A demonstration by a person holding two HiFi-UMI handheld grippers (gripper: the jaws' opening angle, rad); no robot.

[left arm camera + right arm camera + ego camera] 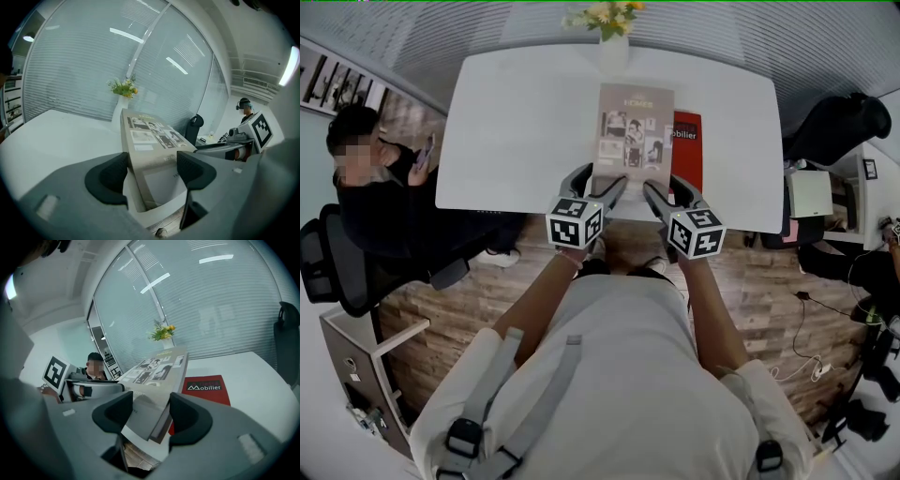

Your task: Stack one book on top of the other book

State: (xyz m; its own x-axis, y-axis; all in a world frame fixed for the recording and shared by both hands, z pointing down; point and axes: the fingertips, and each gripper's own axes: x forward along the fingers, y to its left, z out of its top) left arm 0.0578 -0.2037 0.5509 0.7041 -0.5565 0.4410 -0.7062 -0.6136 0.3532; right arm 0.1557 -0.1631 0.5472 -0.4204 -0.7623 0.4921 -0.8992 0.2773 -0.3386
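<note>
Fingers [110,176] of the left gripper [152,171] are closing on the near left corner of the beige book [150,140]. The corner is filling the gap between the two pads, with one pad lying against the spine side and the other against the cover's near part. Fingers [190,416] of the right gripper [150,416] are gripping the near right corner in the same way. They are standing fairly wide, with the corner wedged between them.

Between the two grips the beige book is hanging clear of the table [516,131], tilted so that its underside is showing in the right gripper view. Its near end is jutting past the table's near edge. Its right side is overlapping the left part of the red book [206,387], which is lying flat on the table. A vase [612,42] of flowers is standing at the far edge, beyond both books.
</note>
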